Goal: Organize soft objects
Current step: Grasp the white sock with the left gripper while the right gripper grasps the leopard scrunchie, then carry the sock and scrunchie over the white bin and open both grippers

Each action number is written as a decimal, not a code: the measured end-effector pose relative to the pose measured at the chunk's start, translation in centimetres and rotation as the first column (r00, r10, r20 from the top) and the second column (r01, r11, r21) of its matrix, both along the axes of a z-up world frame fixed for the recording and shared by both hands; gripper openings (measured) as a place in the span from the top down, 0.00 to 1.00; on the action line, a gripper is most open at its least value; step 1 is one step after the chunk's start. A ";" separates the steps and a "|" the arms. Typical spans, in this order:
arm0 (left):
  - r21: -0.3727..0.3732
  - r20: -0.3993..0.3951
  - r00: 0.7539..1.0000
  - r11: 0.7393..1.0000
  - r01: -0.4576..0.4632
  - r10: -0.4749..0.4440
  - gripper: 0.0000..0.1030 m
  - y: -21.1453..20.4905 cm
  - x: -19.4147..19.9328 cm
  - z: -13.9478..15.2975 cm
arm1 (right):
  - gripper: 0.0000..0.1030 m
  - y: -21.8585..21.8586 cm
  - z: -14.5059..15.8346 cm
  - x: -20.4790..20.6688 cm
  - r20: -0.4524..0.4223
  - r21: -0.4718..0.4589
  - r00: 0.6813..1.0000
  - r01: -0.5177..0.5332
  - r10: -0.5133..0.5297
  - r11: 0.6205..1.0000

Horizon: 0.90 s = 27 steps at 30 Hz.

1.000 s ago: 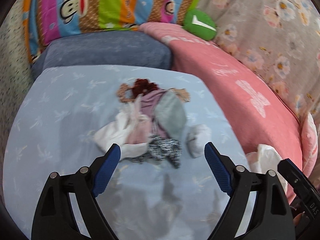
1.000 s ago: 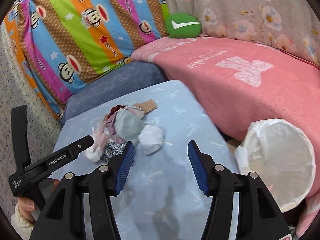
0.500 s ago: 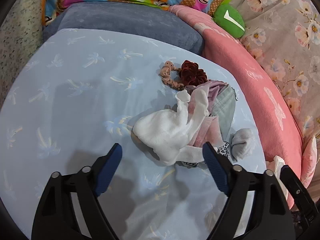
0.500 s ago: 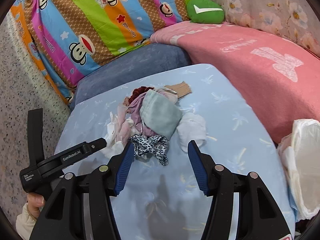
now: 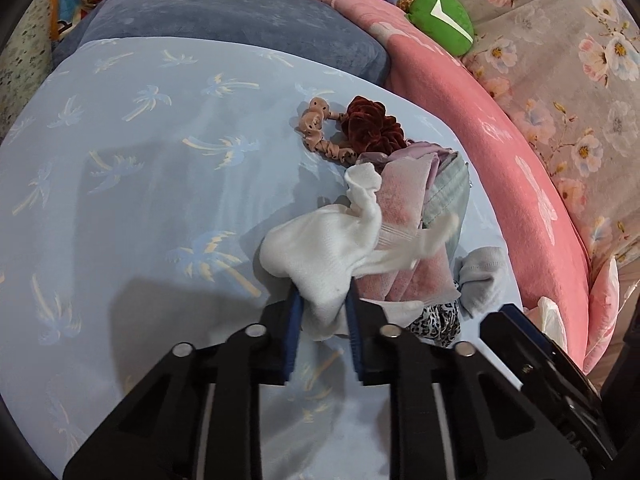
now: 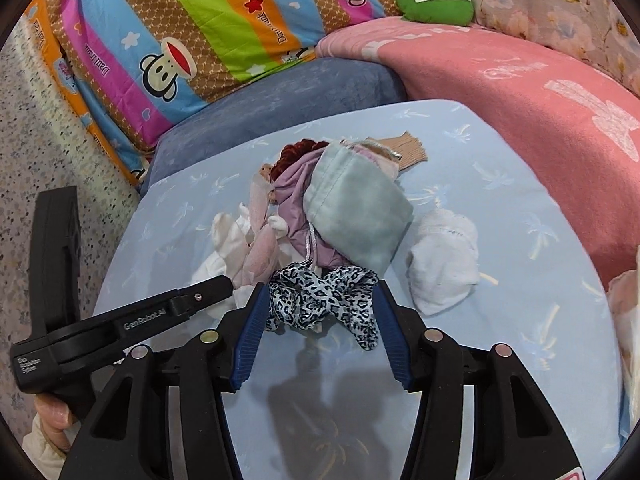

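white sock [image 5: 320, 256]: sat low and centre in the left wrist view, at the near edge of the heap on the light blue sheet [image 5: 140, 184].
left gripper [image 5: 322, 320]: fingers were pinched narrow on the sock's near end, fabric bunched between the blue pads.
right gripper [image 6: 320, 320]: fingers stood wide, flanking the leopard-print scrunchie [image 6: 324, 300] at lower centre of the right wrist view; not yet clamped on it.
pile: pink sock [image 5: 404, 216], grey-green pouch [image 6: 356, 220] and dark red scrunchie [image 5: 372, 126] lay tangled just beyond, toward the upper right.
doing it well: a slow, straight lift looked best, since the sock's far end draped over the pink sock and could drag it.
risk: a thin pinch might slip.
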<state>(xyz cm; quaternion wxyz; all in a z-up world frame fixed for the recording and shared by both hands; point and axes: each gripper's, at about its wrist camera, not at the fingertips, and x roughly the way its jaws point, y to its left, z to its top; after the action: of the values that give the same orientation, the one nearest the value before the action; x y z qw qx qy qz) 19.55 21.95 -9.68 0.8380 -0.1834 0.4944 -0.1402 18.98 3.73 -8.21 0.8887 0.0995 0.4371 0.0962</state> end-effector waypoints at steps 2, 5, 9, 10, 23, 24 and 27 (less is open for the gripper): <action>0.006 0.003 1.000 1.000 0.007 -0.007 0.88 0.3 -0.1 0.1 | 0.61 0.5 -0.5 0.5 -0.014 0.003 1.000 -0.012 0.012 1.000; 0.031 0.017 1.000 0.999 0.007 -0.007 0.89 0.4 -0.3 0.4 | 0.67 1.1 -1.1 1.0 -0.028 0.006 0.999 -0.027 0.027 1.000; 0.048 0.036 0.999 0.999 0.002 -0.004 0.89 0.6 -0.5 1.0 | 0.79 2.1 -2.0 1.6 -0.046 -0.007 0.997 -0.055 0.055 0.998; 0.049 0.039 0.999 0.999 0.002 -0.003 0.89 0.7 -0.6 1.1 | 0.84 2.2 -2.3 1.7 -0.057 -0.005 0.997 -0.059 0.059 0.998; 0.080 0.120 0.993 0.997 -0.019 0.009 0.89 0.6 -1.7 4.3 | 0.99 1.2 -0.7 0.0 -0.030 0.045 0.998 -0.050 0.052 0.998; 0.083 0.130 0.991 0.996 -0.020 0.009 0.89 0.5 -1.9 4.6 | 0.99 1.1 -0.3 -0.2 -0.023 0.047 0.998 -0.051 0.052 0.998; 0.080 0.153 0.988 0.997 -0.019 0.007 0.89 0.3 -2.2 5.5 | 0.99 0.7 1.0 -0.9 0.000 0.057 0.999 -0.049 0.049 0.997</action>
<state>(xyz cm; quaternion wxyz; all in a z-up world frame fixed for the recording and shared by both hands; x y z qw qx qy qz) 17.36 22.26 -4.17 0.8811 -0.1412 0.4327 -0.1281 18.09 4.42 -7.23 0.8826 0.1143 0.4370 0.1305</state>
